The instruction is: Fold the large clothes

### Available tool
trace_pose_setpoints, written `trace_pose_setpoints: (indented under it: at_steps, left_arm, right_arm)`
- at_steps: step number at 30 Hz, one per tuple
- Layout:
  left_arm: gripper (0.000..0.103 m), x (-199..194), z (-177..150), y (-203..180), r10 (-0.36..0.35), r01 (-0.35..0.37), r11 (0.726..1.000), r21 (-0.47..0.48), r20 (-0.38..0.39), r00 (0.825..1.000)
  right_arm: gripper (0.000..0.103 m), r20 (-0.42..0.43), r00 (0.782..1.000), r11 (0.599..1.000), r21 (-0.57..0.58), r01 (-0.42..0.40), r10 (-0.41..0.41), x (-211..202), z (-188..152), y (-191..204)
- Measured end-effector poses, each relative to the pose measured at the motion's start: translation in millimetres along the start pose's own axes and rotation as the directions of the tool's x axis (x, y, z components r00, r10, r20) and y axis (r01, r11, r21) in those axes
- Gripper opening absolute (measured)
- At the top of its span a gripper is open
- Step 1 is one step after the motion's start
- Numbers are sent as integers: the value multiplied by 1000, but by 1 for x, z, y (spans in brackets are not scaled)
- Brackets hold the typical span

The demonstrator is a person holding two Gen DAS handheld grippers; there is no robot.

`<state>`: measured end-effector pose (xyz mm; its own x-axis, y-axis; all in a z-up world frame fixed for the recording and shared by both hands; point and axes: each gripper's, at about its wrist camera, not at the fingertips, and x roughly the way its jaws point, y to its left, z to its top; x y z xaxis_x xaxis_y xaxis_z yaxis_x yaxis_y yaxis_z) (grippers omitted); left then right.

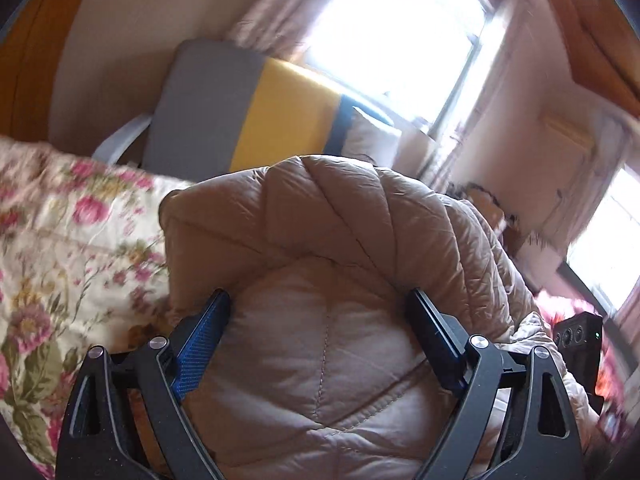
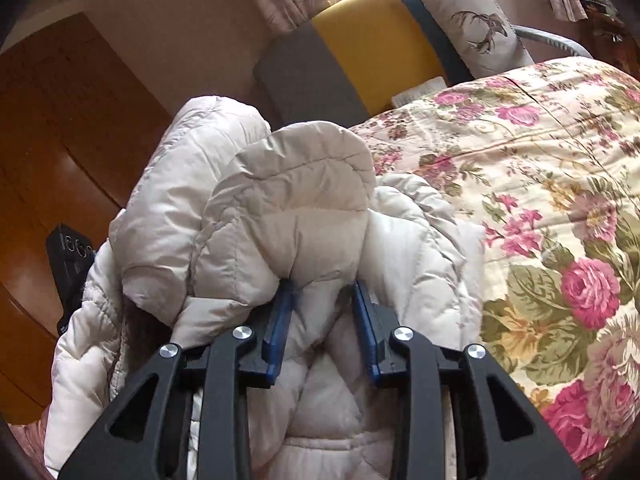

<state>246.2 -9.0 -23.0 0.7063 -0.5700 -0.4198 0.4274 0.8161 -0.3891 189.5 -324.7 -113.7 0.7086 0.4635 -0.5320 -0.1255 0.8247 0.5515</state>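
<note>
- The left gripper [image 1: 318, 312] has its jaws spread wide, and a thick bulge of the beige quilted jacket [image 1: 320, 248] fills the gap between them; whether the pads press it cannot be told.
- The right gripper [image 2: 322, 292] has its jaws narrowly apart, with a pinched fold of the jacket [image 2: 288, 200] between the blue pads — gripped there.
- The jacket is puffy, pale, bunched in rounded folds, heaped beside a floral bedspread [image 2: 540, 184].
</note>
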Motion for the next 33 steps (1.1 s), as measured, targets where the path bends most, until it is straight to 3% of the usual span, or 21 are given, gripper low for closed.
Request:
trace_pose_setpoints:
  at_steps: [3,8,12,15,16,17,18,19,22,23,26,30,33]
  left_arm:
    - [88,11,-1,-44,7,-5,989,146,-15,1000]
    - [88,34,-18,-108,46,-28,922,386,-37,998]
    - [91,49,-42,-136,143,-120,854,507,-8,990]
    - [93,57,-52,-145,180,-151,824,546,0,984]
    - [94,59,-54,-148,191,-160,814,558,4,982]
    - [94,62,-56,-150,203,-172,804,569,9,979]
    - [94,65,-58,-154,219,-187,792,581,15,976]
    - [95,67,-59,-156,228,-195,785,588,19,974]
    - [95,71,-60,-158,243,-208,777,594,22,970]
    - [95,72,-61,-159,246,-211,776,595,22,969]
    - [96,75,-60,-160,253,-215,775,595,20,967]
    - [96,71,-59,-159,248,-215,786,580,24,968]
    - [98,66,-57,-152,240,-210,803,558,21,971]
  right_arm:
    - [29,-2,999,998,-32,52,-52,4,-3,-4]
    - [26,3,997,997,-31,72,-72,1,-9,-15]
    - [26,34,995,995,-21,93,-93,-12,-11,-25]
    - [27,51,990,992,-13,129,-128,-30,-13,-34]
    - [31,56,986,987,-12,157,-156,-37,-13,-36]
    - [46,65,974,976,-11,217,-216,-46,-14,-37]
    - [54,81,957,960,-15,281,-279,-56,-13,-37]
    - [55,105,943,948,-21,318,-314,-66,-11,-35]
    - [54,231,880,903,-12,430,-416,-101,1,-9]
    - [54,271,872,904,-15,427,-407,-110,7,5]
    - [52,335,876,922,-49,385,-348,-111,28,47]
    - [42,293,884,912,-79,401,-364,-70,56,78]
    - [35,237,889,909,-52,413,-391,-39,61,73]
